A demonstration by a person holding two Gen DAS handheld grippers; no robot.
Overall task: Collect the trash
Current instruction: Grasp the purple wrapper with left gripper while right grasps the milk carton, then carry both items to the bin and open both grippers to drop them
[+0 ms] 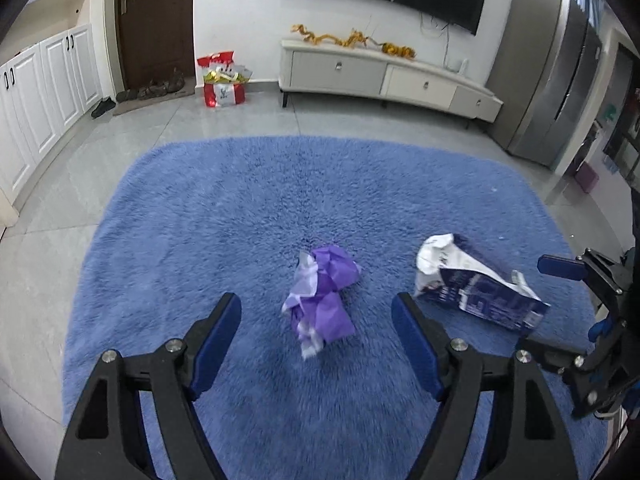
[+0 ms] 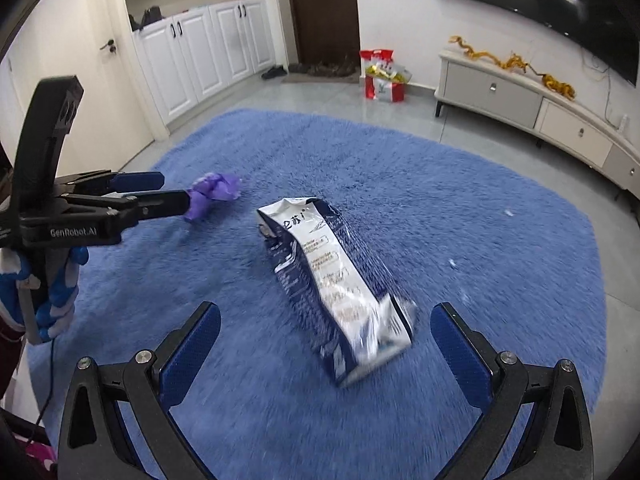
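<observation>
Shaggy blue rug (image 1: 248,216) on a glossy grey tiled floor (image 1: 132,136), with two pieces of trash on its pile. A crumpled wad of purple paper (image 1: 320,296) — soft, creased, with pale patches — lies at the rug's centre, between and just beyond the fingertips of the left gripper (image 1: 316,312), whose jaws stand wide open and hold nothing. To its right lies a flattened, crinkled bag (image 2: 332,280), glossy, white and dark blue with printed text, its far end torn open. The right gripper (image 2: 326,320) hovers over the bag's near end, jaws spread wide on either side without touching it. At the far wall: a low pale cabinet (image 1: 380,76) with drawers, a dark door (image 1: 156,20), shoes (image 1: 152,90) and a red-and-white shopping bag (image 1: 222,84) — all well apart from the rug.
</observation>
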